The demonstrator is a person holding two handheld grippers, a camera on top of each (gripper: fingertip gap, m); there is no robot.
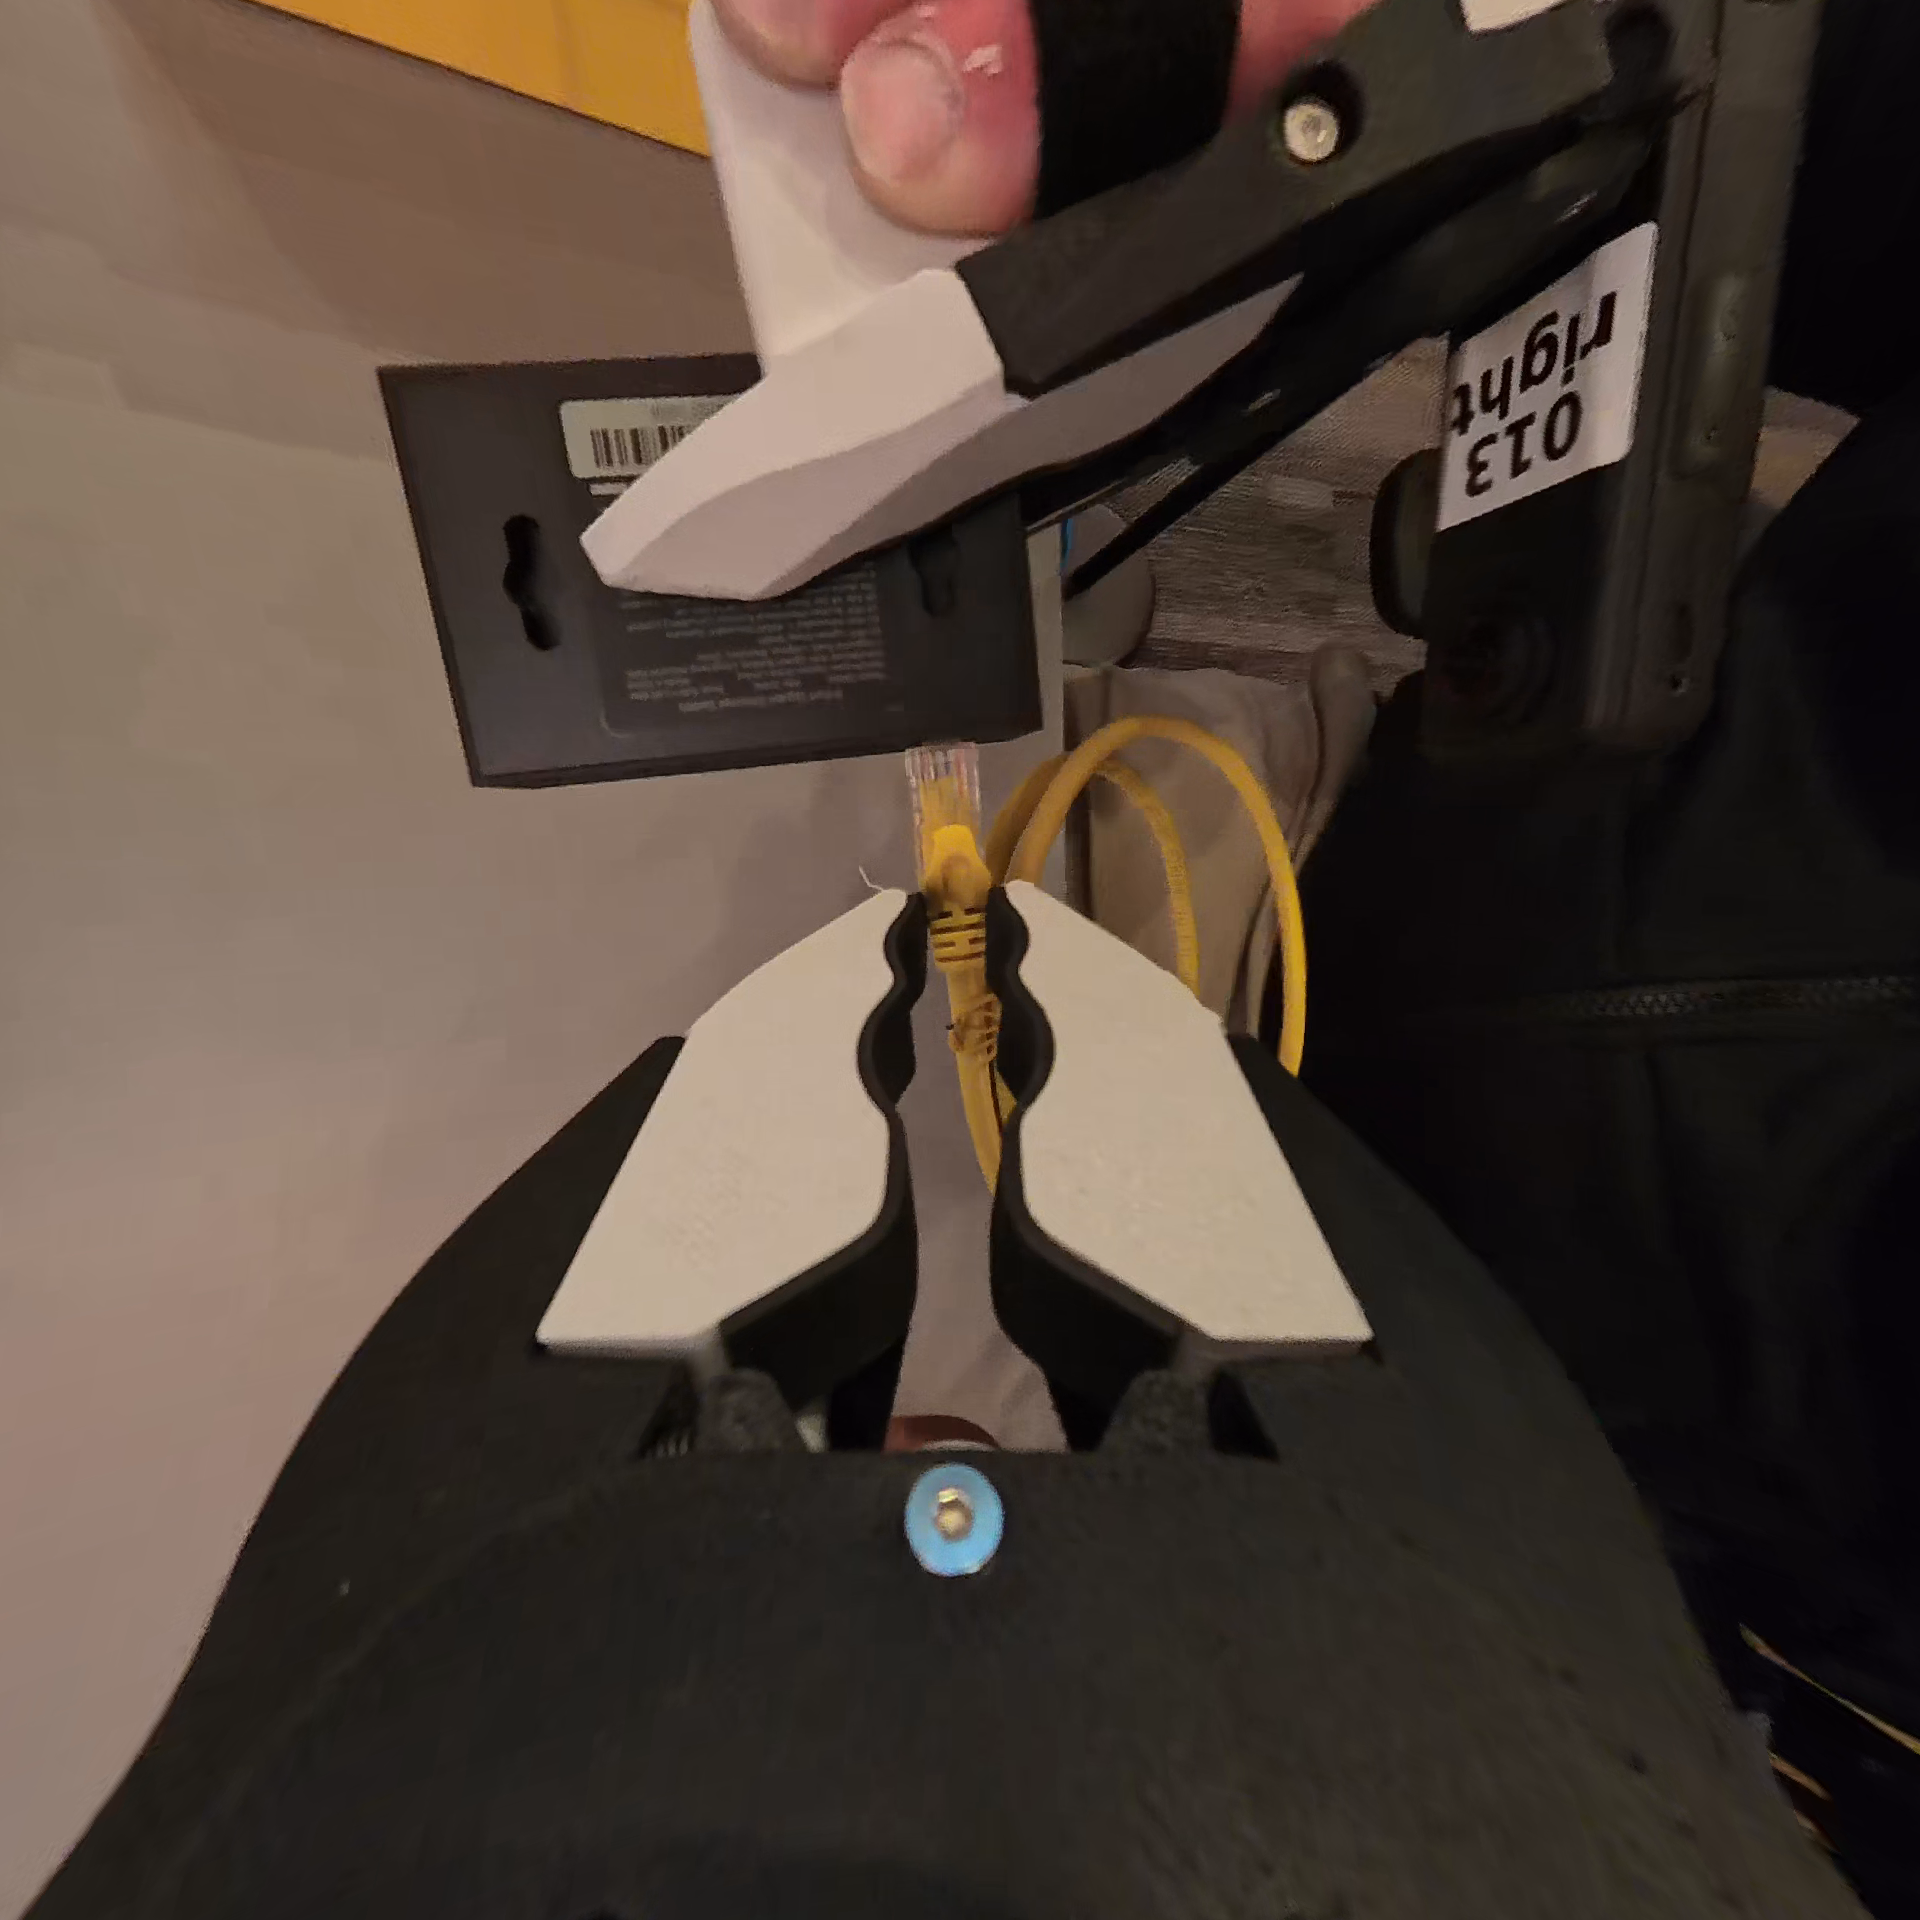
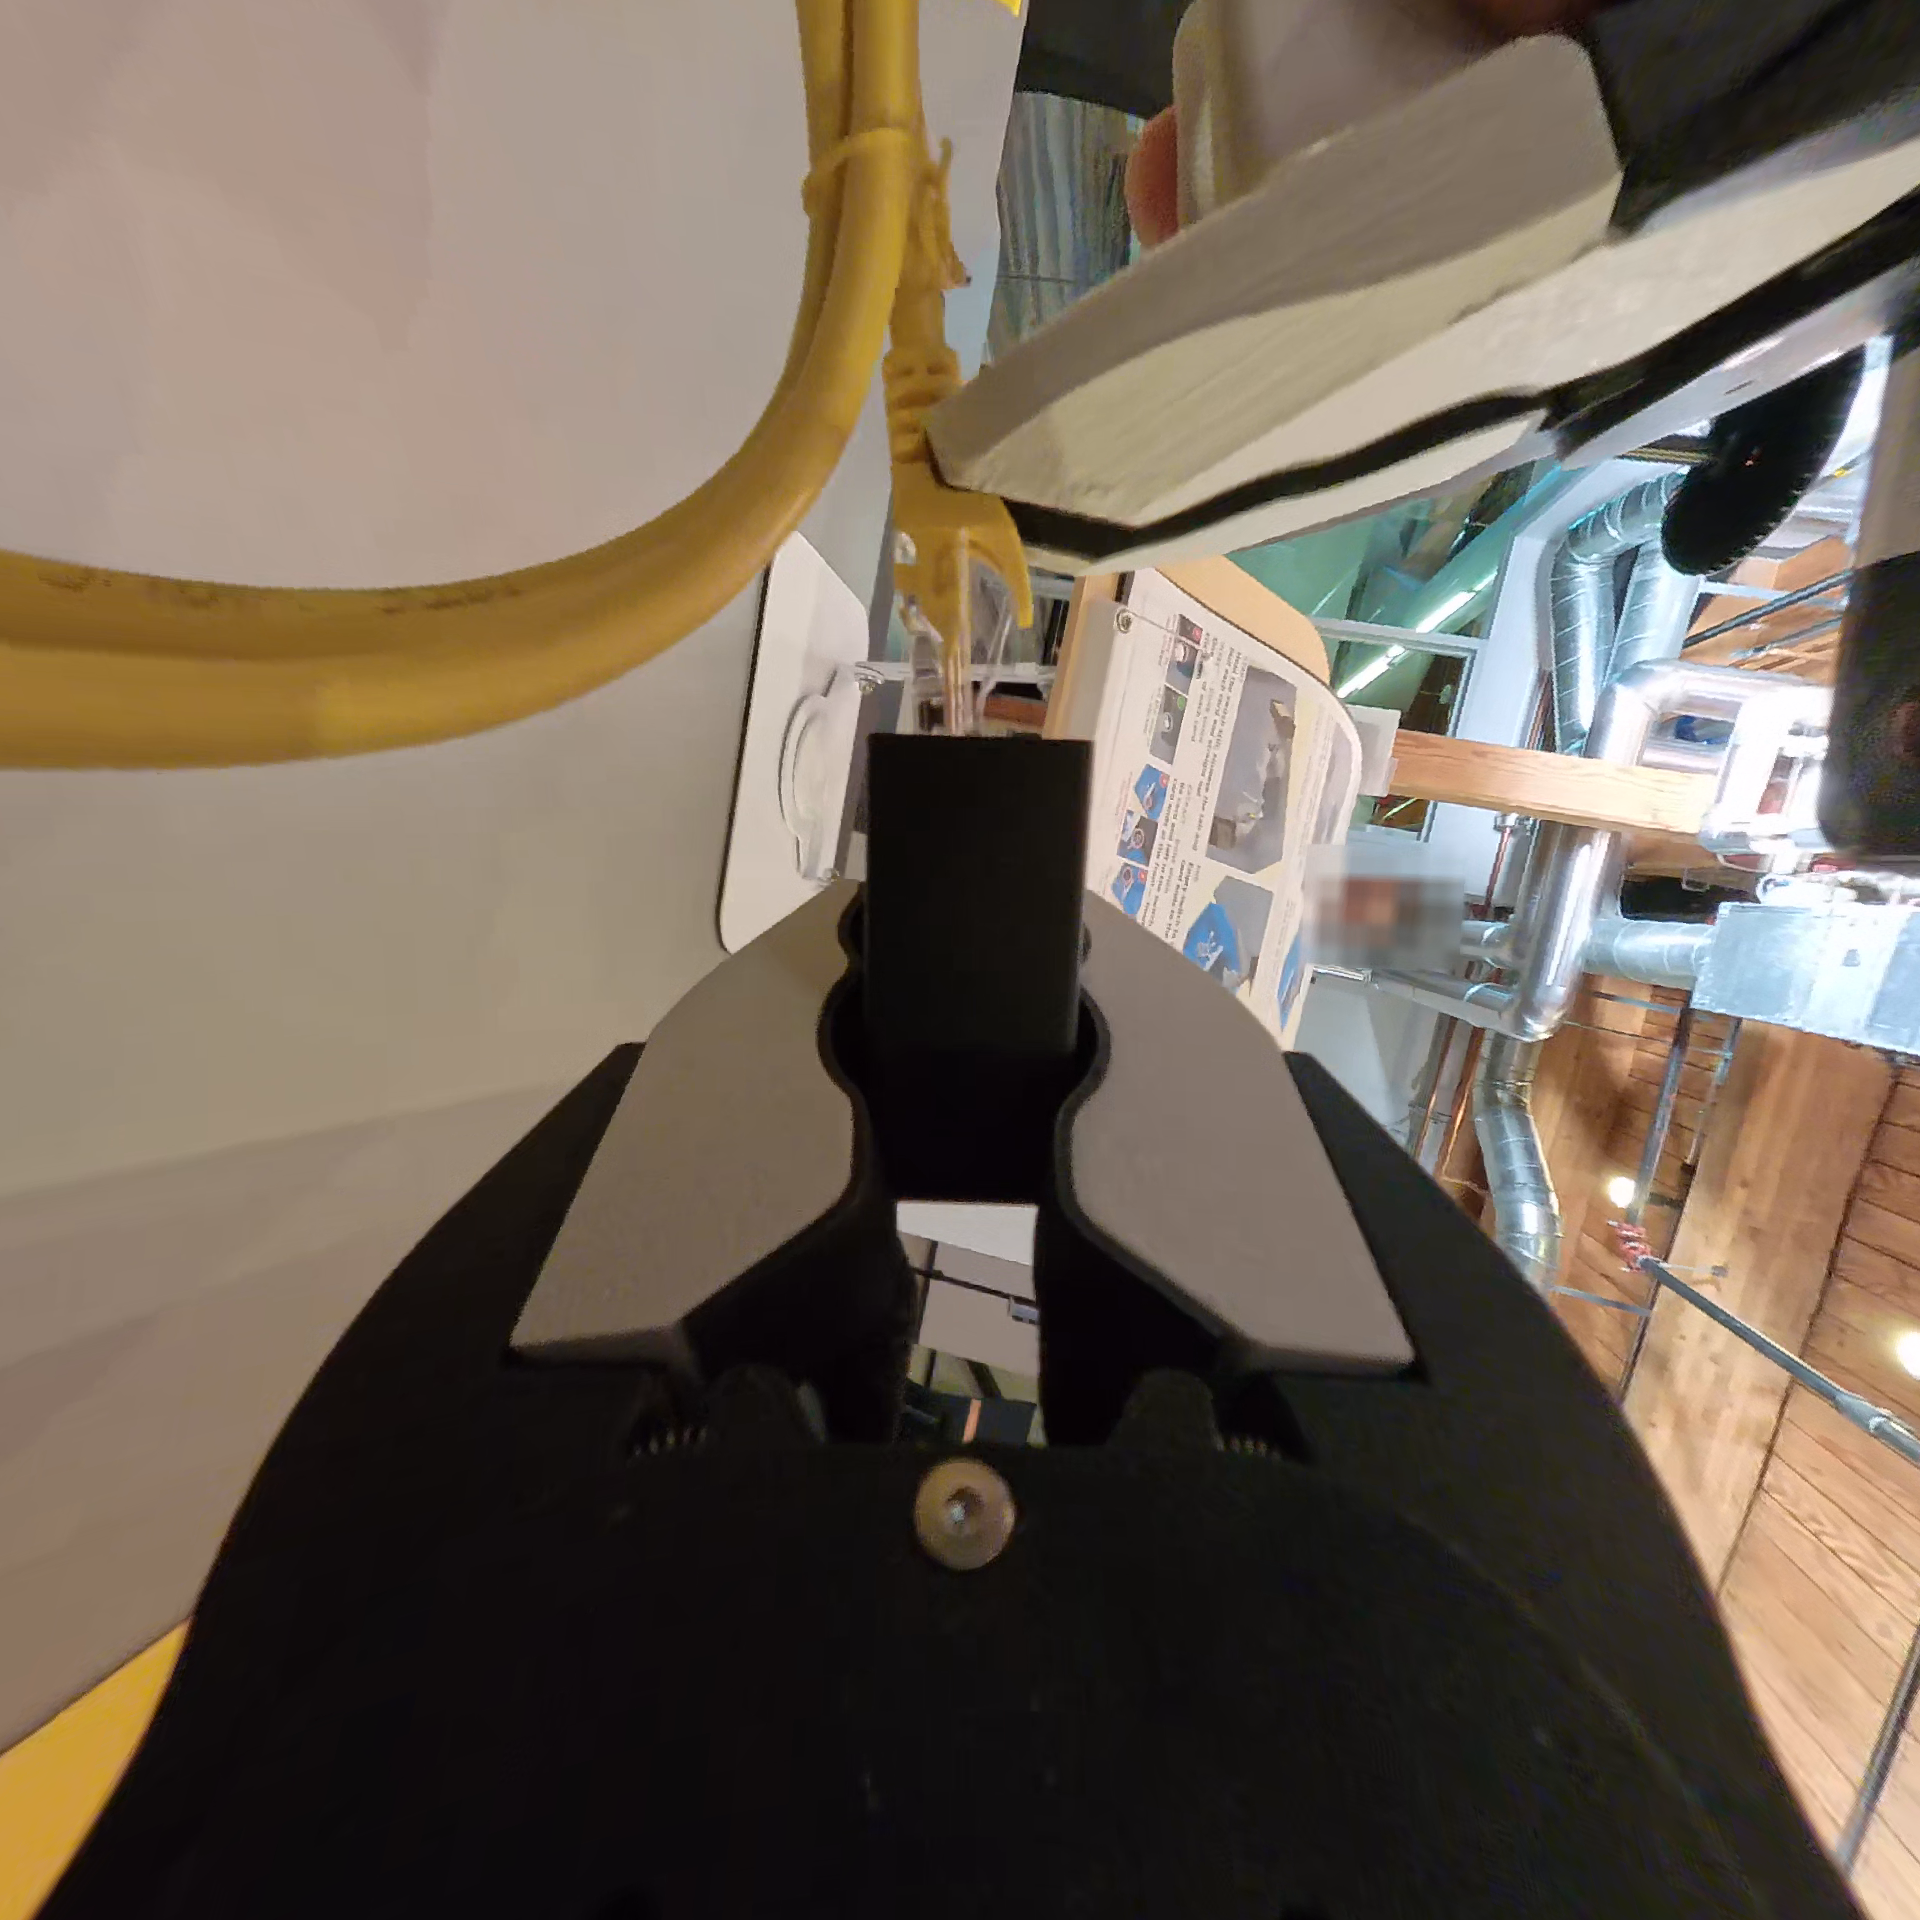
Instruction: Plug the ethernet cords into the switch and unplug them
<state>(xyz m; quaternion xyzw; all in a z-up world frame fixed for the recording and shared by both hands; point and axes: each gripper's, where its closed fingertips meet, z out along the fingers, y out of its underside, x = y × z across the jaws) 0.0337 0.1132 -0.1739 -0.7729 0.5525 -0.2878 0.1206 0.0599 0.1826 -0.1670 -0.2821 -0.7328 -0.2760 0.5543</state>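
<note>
**Plug at the port mouth, both grippers loaded**

Cord (image 1: pixel 1236 831), yellow, pinched at the ribbed boot just behind the clear plug (image 1: pixel 940 790) by the left gripper (image 1: pixel 956 914), fingers drawn narrow around it. Plug tip touching the near edge of the switch (image 1: pixel 499 582), at or just inside a port; seating depth impossible to judge from here. Slack looping off to the right of the gripper, tied in a small coil.

Switch held in the air, underside toward the left camera, clamped across its thin body by the right gripper (image 2: pixel 971 935), fingers closed partway onto the black case (image 2: pixel 977 883). Pale desk (image 1: pixel 208 935) behind.

Handling, as a judgement: switch light and rigid, smooth-sided, likely to twist in the grip under an off-axis push. Cord limp and springy, no use for steering. Plug hard but brittle at the latch tab. Best hold on the boot close behind the plug, as here, with force straight along the port axis. For unplugging, tab pressed first, never a bare tug on the cable.
</note>
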